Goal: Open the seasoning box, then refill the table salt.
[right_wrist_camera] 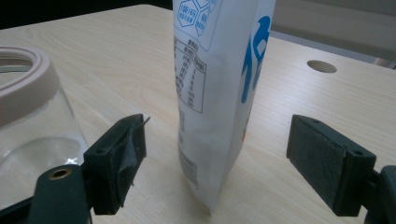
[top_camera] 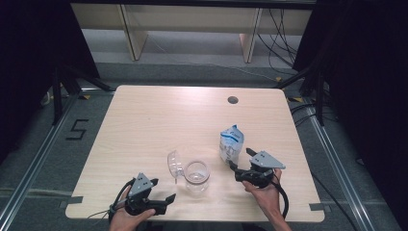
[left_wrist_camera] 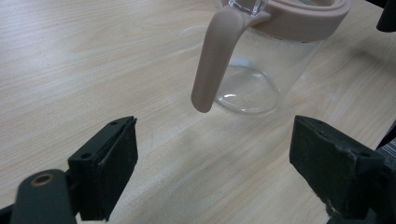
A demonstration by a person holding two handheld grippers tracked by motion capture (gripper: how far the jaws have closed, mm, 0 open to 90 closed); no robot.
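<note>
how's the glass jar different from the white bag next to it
The glass jar is clear, rigid and round, and looks empty; the white bag is opaque, soft and flat-sided, with blue print. The jar stands open, its hinged lid swung aside; whether the bag is sealed cannot be told. The bag stands between the open jaws of the right gripper; the jar lies ahead of the left gripper. Both stand upright on the table.

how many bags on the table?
1: a white and blue bag stands upright right of the glass jar, between the open right gripper's jaws. Nothing suggests a hidden one.
</note>
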